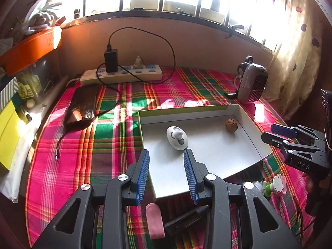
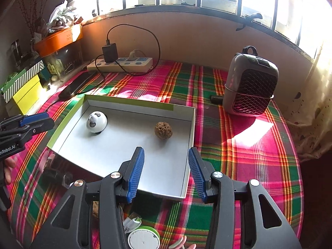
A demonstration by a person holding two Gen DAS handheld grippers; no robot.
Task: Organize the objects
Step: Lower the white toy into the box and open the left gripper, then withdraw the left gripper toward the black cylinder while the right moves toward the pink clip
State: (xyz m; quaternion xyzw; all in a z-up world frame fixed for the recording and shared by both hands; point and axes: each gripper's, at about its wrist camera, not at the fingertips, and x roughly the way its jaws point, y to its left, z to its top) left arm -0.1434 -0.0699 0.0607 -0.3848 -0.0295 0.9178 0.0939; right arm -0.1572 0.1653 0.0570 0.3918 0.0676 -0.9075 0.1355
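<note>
Left of the white tray [image 1: 244, 122], plaid surface [image 1: 87, 149] lies bare up to a dark phone [image 1: 82, 105] and power strip [image 1: 120, 75] behind it. Inside the tray, a white egg-shaped toy [image 1: 177, 138] sits toward its left wall, a walnut [image 1: 231, 125] toward its far right corner; floor between them is free. Right of the tray stands a grey heater [image 2: 250, 88]. The left gripper [image 1: 167, 155] hovers over the tray's near edge, jaws wide apart, holding nothing. The right gripper [image 2: 166, 155] likewise, jaws spread, empty.

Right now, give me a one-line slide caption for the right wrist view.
Open right gripper hovers above a white tray holding a walnut and panda toy, plaid tablecloth beneath.
</note>
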